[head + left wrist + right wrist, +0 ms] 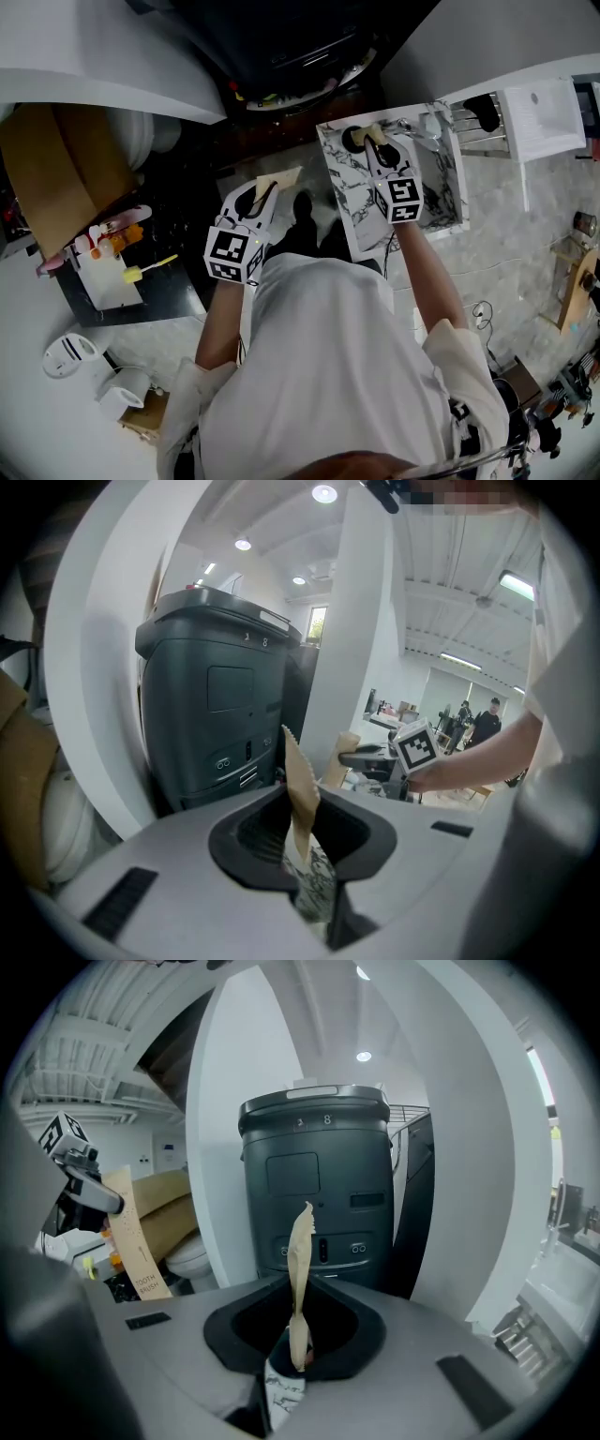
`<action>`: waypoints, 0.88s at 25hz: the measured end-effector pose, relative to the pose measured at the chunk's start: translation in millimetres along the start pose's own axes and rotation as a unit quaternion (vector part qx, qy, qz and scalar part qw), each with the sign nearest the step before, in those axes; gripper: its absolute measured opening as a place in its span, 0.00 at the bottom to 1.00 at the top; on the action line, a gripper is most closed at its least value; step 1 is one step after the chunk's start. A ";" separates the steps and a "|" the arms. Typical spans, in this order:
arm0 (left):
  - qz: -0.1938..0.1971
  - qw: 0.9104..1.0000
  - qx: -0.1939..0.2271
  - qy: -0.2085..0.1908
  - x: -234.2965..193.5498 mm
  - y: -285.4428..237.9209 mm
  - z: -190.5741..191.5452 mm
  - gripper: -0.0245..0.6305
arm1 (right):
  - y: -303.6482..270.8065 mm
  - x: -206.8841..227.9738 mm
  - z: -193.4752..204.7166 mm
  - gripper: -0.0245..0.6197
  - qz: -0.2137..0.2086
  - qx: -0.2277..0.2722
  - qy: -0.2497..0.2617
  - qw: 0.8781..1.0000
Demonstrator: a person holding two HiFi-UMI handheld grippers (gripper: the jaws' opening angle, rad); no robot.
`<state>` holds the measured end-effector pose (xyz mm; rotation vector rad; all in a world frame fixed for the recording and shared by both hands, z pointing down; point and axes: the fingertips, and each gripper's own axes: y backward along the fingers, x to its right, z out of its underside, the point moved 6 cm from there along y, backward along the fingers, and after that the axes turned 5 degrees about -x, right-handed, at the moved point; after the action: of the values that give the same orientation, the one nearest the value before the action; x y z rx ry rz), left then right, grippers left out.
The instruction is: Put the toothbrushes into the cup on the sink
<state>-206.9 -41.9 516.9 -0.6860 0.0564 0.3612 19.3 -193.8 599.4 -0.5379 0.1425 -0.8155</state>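
My left gripper (265, 193) is shut on a brown paper toothbrush package (277, 180), held out over the dark floor. In the left gripper view the package's saw-toothed end (299, 803) stands up between the jaws. My right gripper (376, 141) is over the marble sink top (342, 202), shut on a torn strip of the same brown paper (300, 1274). A dark round thing (352, 139), perhaps the cup, sits on the sink beside the right fingertips. A yellow toothbrush (147, 270) lies on the black counter at far left. The right gripper view also shows the package (132, 1239).
A tall dark grey bin (317, 1180) stands ahead of both grippers, flanked by white walls. At left are a white box (105, 279) with small bottles, a cardboard sheet (56, 169) and a white kettle (70, 354). A metal rack (478, 127) stands right of the sink.
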 end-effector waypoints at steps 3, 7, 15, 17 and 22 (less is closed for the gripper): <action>-0.001 1.000 -0.003 0.001 -0.2 -2.3 1.0 0.13 | -8.1 1.9 10.3 0.12 0.001 -0.009 -0.003 1.000; -0.002 1.000 -0.006 0.004 -0.6 -3.5 2.5 0.13 | -17.5 4.1 24.0 0.12 0.003 -0.024 -0.004 1.000; -0.005 1.000 -0.014 0.010 -0.2 -5.9 9.8 0.13 | -31.7 6.1 47.7 0.12 0.009 -0.053 -0.009 0.999; -0.004 1.000 -0.016 0.011 0.0 -6.1 11.1 0.13 | -34.7 7.0 52.6 0.12 0.010 -0.061 -0.011 0.998; -0.003 1.000 -0.017 0.012 0.3 -4.7 11.7 0.13 | -37.5 7.0 58.6 0.18 0.002 -0.072 -0.020 0.997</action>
<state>-205.8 -37.8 528.7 -0.7233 0.0712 0.3477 18.5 -196.4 669.2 -0.6896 0.1663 -0.7931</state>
